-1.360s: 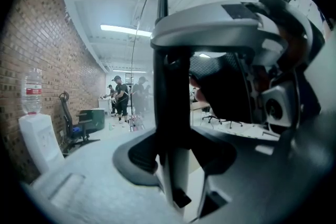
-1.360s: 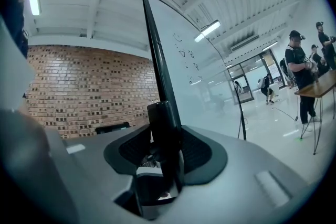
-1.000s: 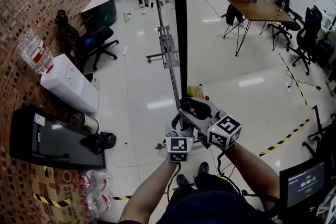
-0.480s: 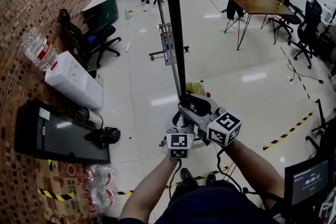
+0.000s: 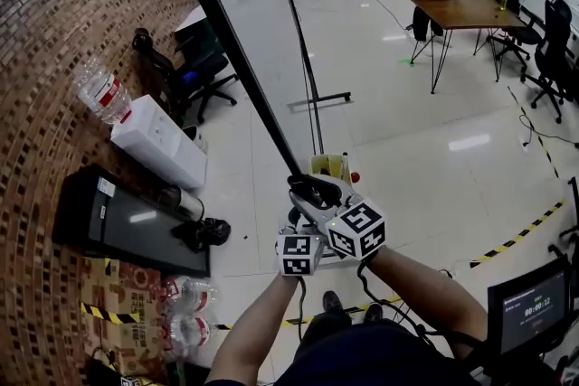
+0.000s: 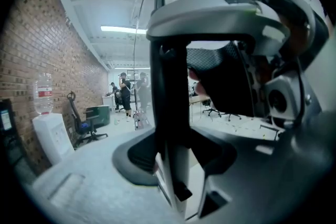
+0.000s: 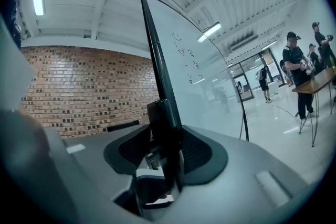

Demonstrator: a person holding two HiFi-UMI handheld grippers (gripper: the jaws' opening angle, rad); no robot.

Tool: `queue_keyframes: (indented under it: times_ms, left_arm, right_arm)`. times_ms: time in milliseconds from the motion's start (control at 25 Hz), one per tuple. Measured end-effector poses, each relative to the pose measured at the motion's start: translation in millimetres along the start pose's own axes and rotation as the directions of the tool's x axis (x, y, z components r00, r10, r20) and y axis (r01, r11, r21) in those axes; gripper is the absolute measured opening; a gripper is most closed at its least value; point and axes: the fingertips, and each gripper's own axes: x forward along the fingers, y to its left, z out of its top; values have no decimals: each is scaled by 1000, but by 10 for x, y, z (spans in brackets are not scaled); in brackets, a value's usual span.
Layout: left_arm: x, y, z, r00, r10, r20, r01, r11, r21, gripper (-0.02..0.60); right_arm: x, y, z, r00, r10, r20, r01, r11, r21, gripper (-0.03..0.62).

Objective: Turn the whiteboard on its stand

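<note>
- Whiteboard (image 5: 258,14) is standing nearly edge-on to the person, its black frame (image 5: 226,41) slanting from top left of the head view down to both grippers at centre. A dark pole (image 5: 314,95) w/ a floor foot, prob. part of the stand, is showing beyond it.
- Right gripper (image 7: 165,152) is clamping the frame edge, pads pressing both sides, jaws staying fairly wide bc the frame is thick.
- Left gripper (image 6: 176,162) is sitting just beside it w/ the same frame btwn its pads and touching them; its jaws are easing open slightly.
- Both are gripping low on one edge, prob. bc pushing far from the pivot is giving leverage for swinging the board round.
- Head view is giving the layout: brick wall (image 5: 54,104) at left, table (image 5: 461,9) w/ people well apart at top right. It's hiding the pads under the marker cubes.
- Right gripper view is showing pen marks (image 7: 186,57) on the board face, which the head view isn't. Left gripper view is showing the right gripper's body close alongside.
</note>
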Motion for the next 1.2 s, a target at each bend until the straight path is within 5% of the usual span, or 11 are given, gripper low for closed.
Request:
queue_keyframes:
  times_ms: [400,880,1200]
  left_arm:
    - [-329,-118,-127,1000,7,7,-7,1000,-8,187]
    - [-699,-536,-15,986,-106,129,115,992,-58,183]
    - [-1045,-696,-115,987,-122,103,131,987,-89,181]
  right_arm:
    - [-193,308,-117,1000,20,2,-20,1000,8,186]
    - [-623,551,-28,1000,-28,14,28,999,25,185]
    - [-843,847,-103,999,-44,1,44,999,23,184]
